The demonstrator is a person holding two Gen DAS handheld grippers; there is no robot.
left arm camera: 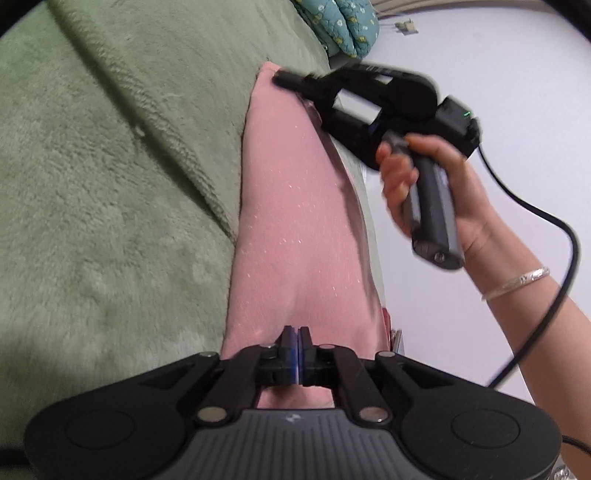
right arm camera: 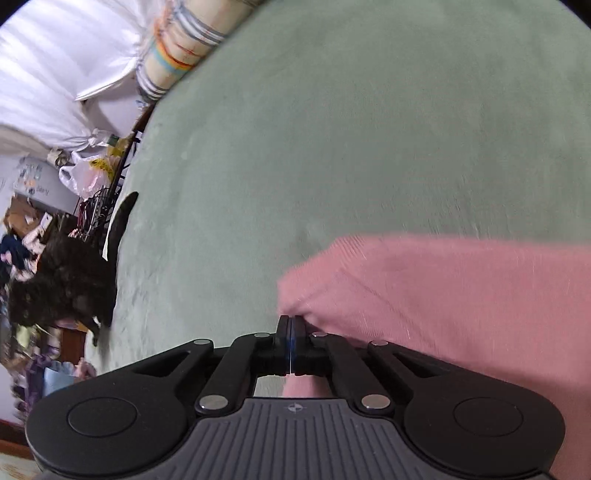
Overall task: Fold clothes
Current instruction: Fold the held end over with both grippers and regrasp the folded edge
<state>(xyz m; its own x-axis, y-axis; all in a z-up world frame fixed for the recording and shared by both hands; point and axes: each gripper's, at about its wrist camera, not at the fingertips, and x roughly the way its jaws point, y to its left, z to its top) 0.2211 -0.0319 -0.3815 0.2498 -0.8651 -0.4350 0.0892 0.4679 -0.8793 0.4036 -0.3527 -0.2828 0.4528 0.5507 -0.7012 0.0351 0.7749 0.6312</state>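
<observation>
A pink garment [left arm camera: 291, 221] lies as a long folded strip on the green fleece blanket [left arm camera: 110, 184], close to the bed's right edge. My left gripper [left arm camera: 299, 330] sits at the strip's near end, its pads pressed together with pink cloth pinched between them and small creases running to the tips. My right gripper [left arm camera: 280, 78], held by a hand [left arm camera: 424, 177] with a silver bracelet, pinches the strip's far corner. In the right wrist view the right gripper [right arm camera: 291, 321] is shut at the corner of the pink garment [right arm camera: 443, 302], which spreads to the right.
The bed's edge drops to a pale floor [left arm camera: 498, 92] on the right, where a black cable [left arm camera: 554, 229] trails. A teal floral quilt [left arm camera: 343, 26] lies at the bed's far end. A black furry shape [right arm camera: 62, 280], plastic bags [right arm camera: 88, 173] and clutter crowd the bed's other side.
</observation>
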